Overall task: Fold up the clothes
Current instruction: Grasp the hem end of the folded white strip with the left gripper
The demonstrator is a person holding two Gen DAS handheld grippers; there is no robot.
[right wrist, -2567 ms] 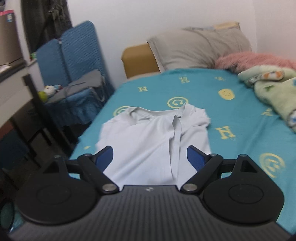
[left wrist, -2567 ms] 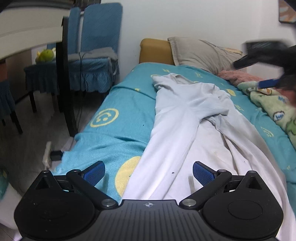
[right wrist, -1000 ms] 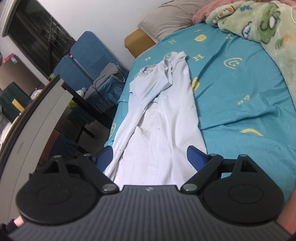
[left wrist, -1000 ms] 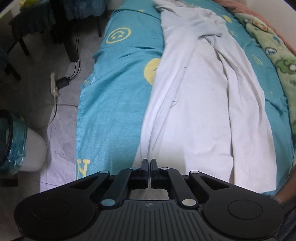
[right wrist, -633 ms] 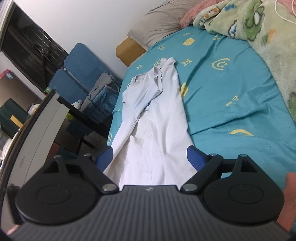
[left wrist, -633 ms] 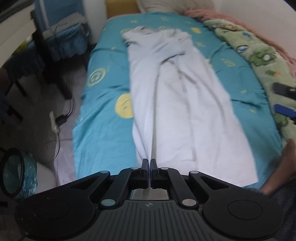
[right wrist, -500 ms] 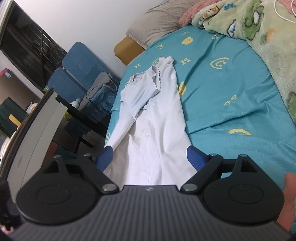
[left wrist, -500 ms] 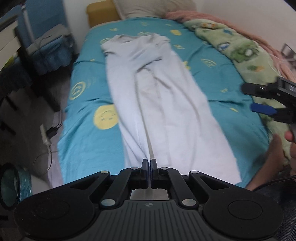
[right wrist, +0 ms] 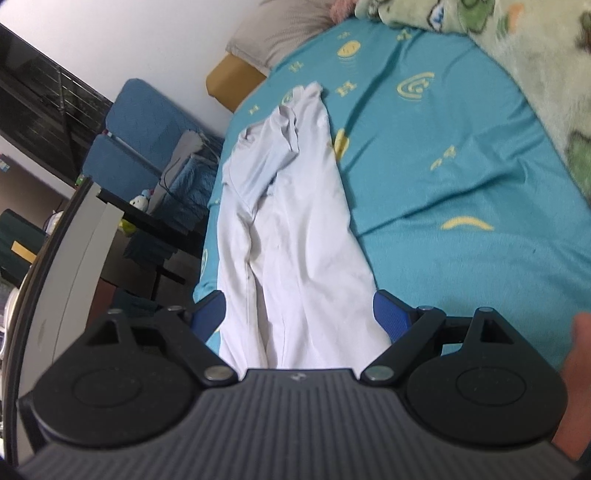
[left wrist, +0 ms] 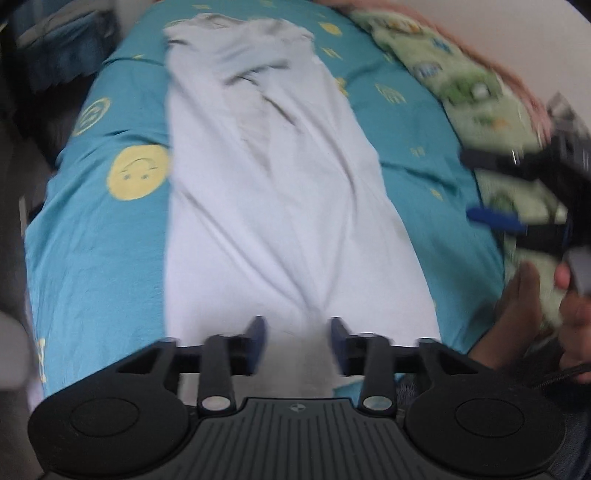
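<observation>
A long white garment (left wrist: 280,206) lies stretched lengthwise on the teal bedsheet (left wrist: 96,236), its collar end far from me and its hem near me. My left gripper (left wrist: 297,341) hovers over the near hem, open, with only cloth seen between its blue pads. The right wrist view shows the same white garment (right wrist: 295,236) running away toward the pillow. My right gripper (right wrist: 299,314) is open wide above its near end, holding nothing. The right gripper (left wrist: 517,206) also shows blurred at the right edge of the left wrist view, beside the bed.
A green patterned blanket (right wrist: 517,48) lies along the right side of the bed. A grey pillow (right wrist: 280,29) sits at the head. Blue chairs (right wrist: 140,122) and a dark desk (right wrist: 140,218) stand left of the bed. A person's hand (left wrist: 569,302) holds the right gripper.
My left gripper, shut on the garment's hem half a second ago, has opened and let the cloth go. The right gripper stays open and has dropped slightly toward the hem.
</observation>
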